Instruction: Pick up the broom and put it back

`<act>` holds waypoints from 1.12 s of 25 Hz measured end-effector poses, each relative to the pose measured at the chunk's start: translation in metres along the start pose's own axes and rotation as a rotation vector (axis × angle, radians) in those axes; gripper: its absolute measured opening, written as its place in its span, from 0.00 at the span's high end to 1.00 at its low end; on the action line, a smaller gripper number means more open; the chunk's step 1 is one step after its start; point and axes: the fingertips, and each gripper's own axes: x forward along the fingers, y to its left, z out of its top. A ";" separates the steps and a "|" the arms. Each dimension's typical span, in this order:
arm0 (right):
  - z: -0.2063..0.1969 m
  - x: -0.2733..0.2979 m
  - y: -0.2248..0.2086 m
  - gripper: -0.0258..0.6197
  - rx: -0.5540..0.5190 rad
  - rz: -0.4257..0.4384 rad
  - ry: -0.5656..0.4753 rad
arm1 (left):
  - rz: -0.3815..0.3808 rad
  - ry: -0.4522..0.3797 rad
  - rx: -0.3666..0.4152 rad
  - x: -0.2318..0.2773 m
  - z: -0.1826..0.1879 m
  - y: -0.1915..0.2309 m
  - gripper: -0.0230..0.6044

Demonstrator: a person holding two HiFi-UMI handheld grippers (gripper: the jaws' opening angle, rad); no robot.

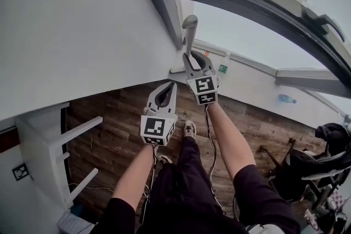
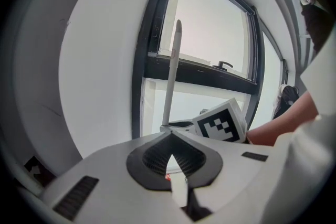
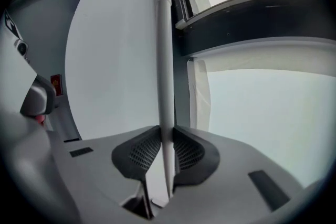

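Two grippers are working near the dark window frame (image 1: pixel 164 3); the right gripper (image 3: pixel 167 131) is clamping the pale broom handle (image 3: pixel 164 60), which is standing upright just beside that frame; only the right gripper view is showing both pads pressing on it; the left gripper (image 2: pixel 171 134), further from the frame, is hanging with jaws together on nothing; only its view is showing the handle's rounded top against the glass.

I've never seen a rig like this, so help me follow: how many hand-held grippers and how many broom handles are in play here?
2 grippers: left gripper shut and empty, right gripper clamped on the handle
1 broom handle
Total: 3
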 end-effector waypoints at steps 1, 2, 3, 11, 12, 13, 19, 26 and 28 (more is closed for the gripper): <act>0.002 0.007 0.000 0.82 0.000 0.004 -0.001 | 0.003 0.004 -0.006 0.000 -0.001 0.001 0.96; 0.005 0.013 -0.001 0.82 0.002 0.007 -0.001 | 0.005 0.008 -0.011 0.000 -0.002 0.002 0.96; 0.008 0.020 -0.002 0.82 0.004 0.009 0.000 | 0.007 0.011 -0.013 0.000 -0.003 0.002 0.96; 0.018 0.058 -0.014 0.82 0.019 0.005 0.030 | 0.019 0.007 -0.024 -0.004 -0.002 0.000 0.96; 0.019 0.062 -0.014 0.82 0.008 0.004 0.035 | 0.025 0.008 -0.026 -0.005 -0.002 0.002 0.96; 0.021 0.066 -0.012 0.82 -0.006 0.005 0.039 | 0.029 0.010 -0.024 -0.007 -0.002 0.003 0.96; 0.036 0.068 -0.015 0.71 -0.001 -0.009 0.029 | 0.037 0.021 -0.026 -0.016 -0.003 0.003 0.96; 0.048 0.006 -0.003 0.71 0.022 -0.054 -0.057 | 0.053 -0.010 -0.058 -0.030 0.012 0.002 0.96; 0.048 -0.023 0.004 0.74 0.070 -0.056 -0.074 | 0.067 -0.015 -0.072 -0.039 0.017 -0.001 0.96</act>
